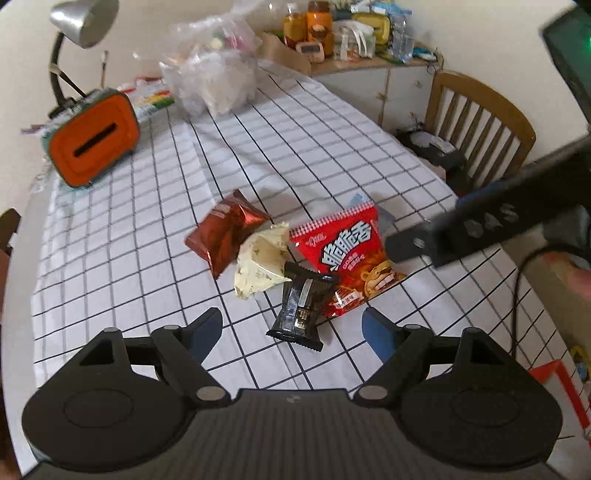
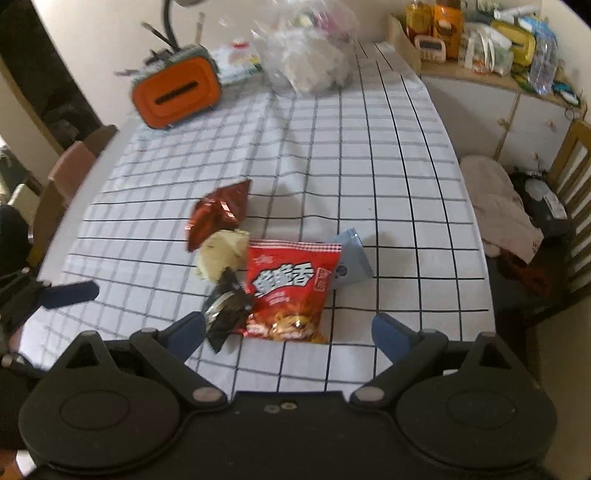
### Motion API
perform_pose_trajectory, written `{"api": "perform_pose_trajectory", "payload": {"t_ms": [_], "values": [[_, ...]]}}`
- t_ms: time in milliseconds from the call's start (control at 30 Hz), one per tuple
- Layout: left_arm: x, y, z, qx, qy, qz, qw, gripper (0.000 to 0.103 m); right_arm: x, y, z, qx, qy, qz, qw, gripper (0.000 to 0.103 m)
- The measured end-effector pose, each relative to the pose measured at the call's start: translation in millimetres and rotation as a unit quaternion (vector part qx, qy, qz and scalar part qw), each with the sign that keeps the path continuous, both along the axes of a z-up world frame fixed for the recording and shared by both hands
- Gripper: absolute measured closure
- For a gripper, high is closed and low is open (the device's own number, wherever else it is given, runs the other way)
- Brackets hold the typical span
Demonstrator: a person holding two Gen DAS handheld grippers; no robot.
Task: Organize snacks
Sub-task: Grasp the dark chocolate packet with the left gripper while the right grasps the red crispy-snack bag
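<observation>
A small heap of snacks lies on the checked tablecloth (image 1: pixel 332 155): a red chip bag (image 1: pixel 349 258) (image 2: pixel 291 291), a black packet (image 1: pixel 301 306) (image 2: pixel 227 306), a cream packet (image 1: pixel 262 262) (image 2: pixel 221 253), a dark red foil packet (image 1: pixel 227 230) (image 2: pixel 218 212) and a pale blue packet (image 2: pixel 349 260) tucked under the red bag. My left gripper (image 1: pixel 291 330) stands open just short of the black packet. My right gripper (image 2: pixel 288 330) is open wide, above the near end of the red bag and black packet, pressing on nothing. In the left wrist view the right gripper's fingers (image 1: pixel 410 247) reach in from the right.
An orange box with a slot (image 1: pixel 94 144) (image 2: pixel 177 96) and a desk lamp (image 1: pixel 79 26) stand at the far left. Clear plastic bags (image 1: pixel 214 77) (image 2: pixel 306 55) sit at the far end. A wooden chair (image 1: pixel 480 125) and a cluttered cabinet (image 1: pixel 362 33) lie to the right.
</observation>
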State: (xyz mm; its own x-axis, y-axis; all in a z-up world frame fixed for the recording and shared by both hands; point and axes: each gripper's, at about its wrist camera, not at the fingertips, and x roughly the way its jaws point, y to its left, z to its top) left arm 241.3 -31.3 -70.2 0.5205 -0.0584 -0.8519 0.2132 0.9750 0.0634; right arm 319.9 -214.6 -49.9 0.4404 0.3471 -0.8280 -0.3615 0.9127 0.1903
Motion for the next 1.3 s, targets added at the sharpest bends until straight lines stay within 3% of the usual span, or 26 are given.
{"api": "perform_pose_trajectory", "payload": {"t_ms": [333, 867, 1167, 1300], "values": [[33.8, 7.8, -44.9, -0.03, 0.051, -0.022, 0.998, 0.02, 40.1, 37.3, -41.8, -0.031, 0.027, -0.033, 0.999, 0.008], [59.2, 16.8, -83.8, -0.053, 0.062, -0.016, 0.9966, 0.022, 51.4, 69.8, -71.7, -0.091, 0.015, -0.067, 0.993, 0.009], [61.7, 14.4, -100.1, -0.056, 0.065, -0.017, 0.9961, 0.044, 52.5, 74.1, -81.9, -0.107, 0.017, -0.069, 0.992, 0.018], [60.3, 12.5, -99.2, -0.062, 0.06, -0.016, 0.9961, 0.059, 50.9, 72.2, -80.1, -0.1, 0.016, -0.066, 0.993, 0.022]]}}
